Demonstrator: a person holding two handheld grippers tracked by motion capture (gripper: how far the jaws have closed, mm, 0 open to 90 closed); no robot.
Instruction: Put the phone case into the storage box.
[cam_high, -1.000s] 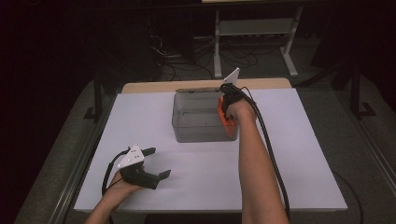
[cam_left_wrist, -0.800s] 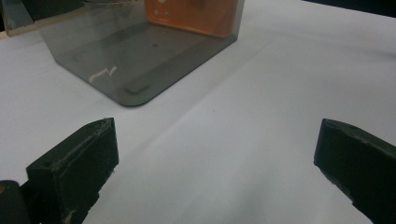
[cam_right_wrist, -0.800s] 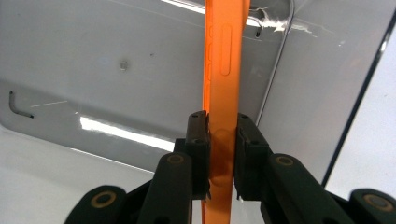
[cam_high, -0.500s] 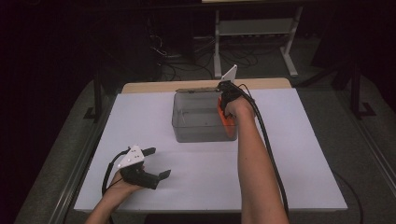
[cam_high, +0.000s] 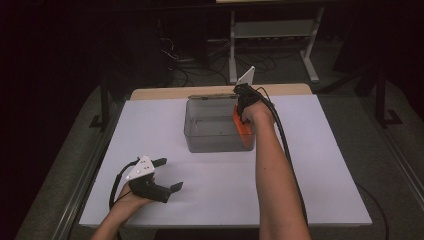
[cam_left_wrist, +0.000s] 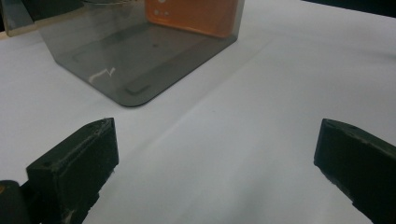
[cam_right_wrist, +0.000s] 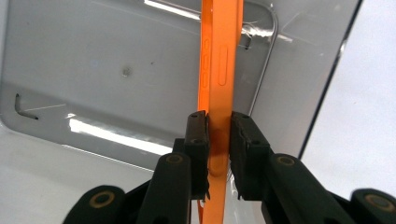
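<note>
Pinching the orange phone (cam_right_wrist: 215, 93) edge-on in my right hand-held gripper (cam_right_wrist: 218, 140), I hold it upright inside the clear bin (cam_high: 210, 131), against its right wall, while my left hand-held gripper (cam_high: 167, 175) rests wide open on the bench (cam_high: 325, 165), well clear.

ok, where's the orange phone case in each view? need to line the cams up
High view: orange phone case stands on edge at the clear box's right end, under the right tool.
Left gripper view: top centre, seen through the box wall.
Right gripper view: centre, edge-on, clamped in the tool's jaws.
Shared landmark: the clear box.
</note>
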